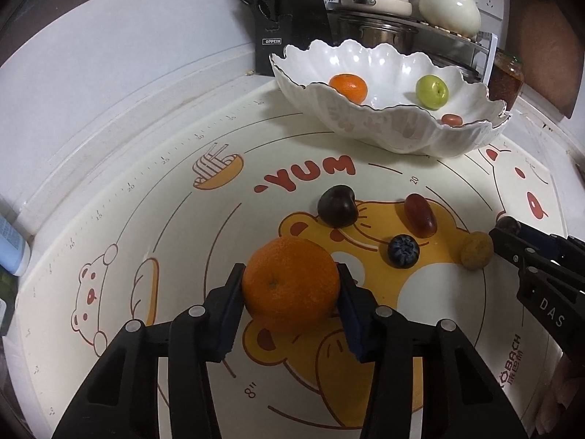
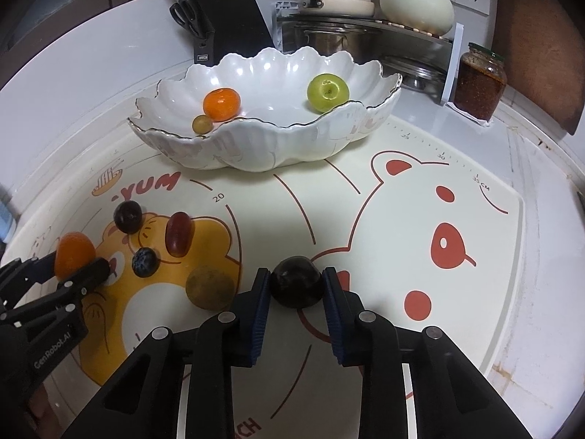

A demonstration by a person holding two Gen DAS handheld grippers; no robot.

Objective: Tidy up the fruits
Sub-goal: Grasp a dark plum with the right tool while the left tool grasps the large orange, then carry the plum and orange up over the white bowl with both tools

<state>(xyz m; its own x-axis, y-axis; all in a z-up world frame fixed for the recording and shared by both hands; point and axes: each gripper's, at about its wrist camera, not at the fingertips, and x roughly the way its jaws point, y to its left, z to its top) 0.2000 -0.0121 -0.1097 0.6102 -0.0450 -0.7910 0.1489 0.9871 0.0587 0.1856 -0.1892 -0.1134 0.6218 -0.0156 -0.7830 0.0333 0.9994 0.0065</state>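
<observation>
Fingers [image 1: 234,292] clamping orange [image 1: 290,283], angled downward

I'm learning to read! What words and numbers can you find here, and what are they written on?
"YUM" and "8"" on the mat.
"20", "25", "30", "35 CM" along the mat's ruler marks.
"OPPEIN" on the knife block.
"DAS" on the right gripper.
"GenRobot.AI" on the left gripper.
A brand at the mat's edge, cut off and blurred.
The tinier ruler numbers are too small to read.
</observation>
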